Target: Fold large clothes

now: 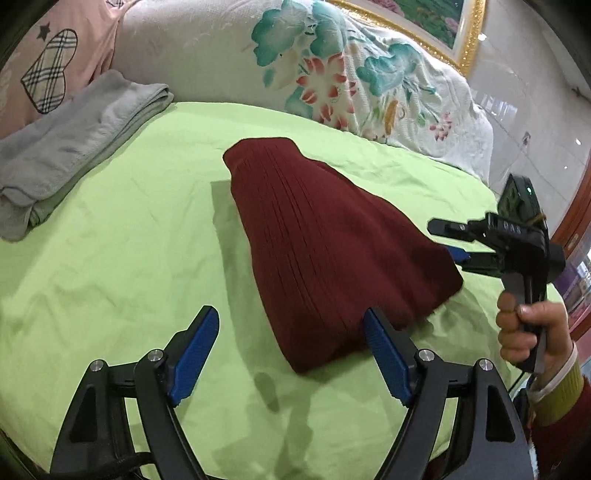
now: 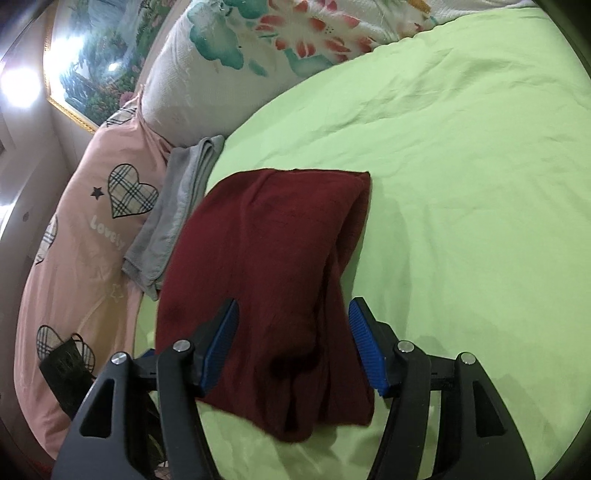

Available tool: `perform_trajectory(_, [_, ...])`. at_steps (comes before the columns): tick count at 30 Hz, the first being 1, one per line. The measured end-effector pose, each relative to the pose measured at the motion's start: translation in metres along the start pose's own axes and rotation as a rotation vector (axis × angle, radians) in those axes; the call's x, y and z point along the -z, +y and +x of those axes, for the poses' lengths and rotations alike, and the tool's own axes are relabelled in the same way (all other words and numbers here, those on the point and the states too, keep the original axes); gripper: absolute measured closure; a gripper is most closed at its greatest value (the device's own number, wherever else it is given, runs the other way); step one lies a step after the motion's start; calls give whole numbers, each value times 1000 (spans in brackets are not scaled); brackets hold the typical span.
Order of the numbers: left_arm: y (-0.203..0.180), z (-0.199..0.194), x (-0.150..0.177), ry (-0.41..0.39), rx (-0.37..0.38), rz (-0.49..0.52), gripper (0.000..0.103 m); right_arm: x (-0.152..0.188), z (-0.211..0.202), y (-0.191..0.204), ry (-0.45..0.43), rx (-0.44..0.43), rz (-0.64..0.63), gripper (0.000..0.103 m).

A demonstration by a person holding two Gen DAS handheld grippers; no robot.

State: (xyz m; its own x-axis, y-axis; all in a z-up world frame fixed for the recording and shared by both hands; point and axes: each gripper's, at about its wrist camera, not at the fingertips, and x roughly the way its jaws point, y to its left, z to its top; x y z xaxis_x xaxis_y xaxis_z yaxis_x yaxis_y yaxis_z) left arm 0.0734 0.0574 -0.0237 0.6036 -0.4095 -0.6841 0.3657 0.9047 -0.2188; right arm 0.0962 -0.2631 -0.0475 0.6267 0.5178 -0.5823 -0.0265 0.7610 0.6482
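Where it lies folded, maroon sweater point(image 1: 332, 243), long axis toward pillows point(image 1: 207, 55)

Framed picture point(image 1: 424, 26): cut off at 12 o'clock. Pink pillow point(image 1: 48, 74): cropped at 10 o'clock. Right gripper point(image 1: 448, 242): lower fingertip hidden behind maroon garment point(image 1: 332, 240).

Green bed point(image 1: 129, 240); maroon garment point(image 1: 332, 240); grey towel point(image 1: 66, 147).

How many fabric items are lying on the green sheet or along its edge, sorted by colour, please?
Dark red: 1, the folded garment
Grey: 1, the folded cloth
Pink: 1, the heart-print bedding
White floral: 1, the quilt
Total: 4
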Motion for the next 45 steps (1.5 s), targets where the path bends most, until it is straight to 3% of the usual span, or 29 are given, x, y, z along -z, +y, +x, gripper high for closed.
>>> perform_trajectory(3, [-9, 7, 9, 6, -49, 50, 22, -1, 9, 7, 18, 17, -26, 40])
perform_trajectory(9, [-32, 27, 18, -10, -252, 225, 23, -1, 36, 14, 78, 25, -46, 41])
perform_trajectory(10, [-37, 29, 19, -27, -283, 258, 27, 0, 38, 14, 83, 26, -46, 51])
perform_trajectory(11, [-40, 30, 19, -45, -307, 284, 39, -1, 40, 14, 90, 34, -47, 72])
perform_trajectory(12, [-47, 31, 21, -65, -339, 331, 56, -4, 42, 15, 97, 35, -48, 77])
perform_trajectory(13, [-56, 32, 23, -77, -358, 384, 66, -5, 39, 16, 93, 22, -53, 80])
perform_trajectory(15, [-72, 31, 27, -116, -423, 477, 77, -11, 27, 23, 55, 14, -83, 83])
perform_trajectory(19, [-96, 37, 42, -139, -494, 646, 83, -21, 1, 21, 0, 48, -128, 85])
perform_trajectory(22, [-108, 51, 60, -125, -538, 766, 84, -16, 14, 0, 56, 125, -109, 85])
perform_trajectory(24, [-108, 58, 66, -112, -551, 782, 84, -9, 27, -9, 95, 131, -99, 85])
perform_trajectory(27, [-99, 54, 60, -84, -499, 729, 81, -5, 28, -12, 84, 119, -69, 78])
perform_trajectory(29, [-86, 45, 53, -48, -416, 672, 72, -6, 24, -14, 82, 127, -45, 62])
perform_trajectory(30, [-80, 41, 48, -26, -370, 651, 69, -6, 19, -15, 77, 129, -37, 61])
perform_trajectory(34, [-48, 2, 31, 5, -135, 475, 69, -7, -15, -18, 4, 134, -16, 60])
perform_trajectory(38, [-23, -22, -9, -57, 65, 282, 69, -14, -38, -2, -91, 88, -36, 60])
perform_trajectory(41, [-18, -10, -43, -86, 221, 182, 72, -21, -21, 24, -72, 31, -98, 65])
perform_trajectory(45, [-25, 27, -60, -30, 319, 146, 80, -27, 18, 43, -15, 36, -136, 72])
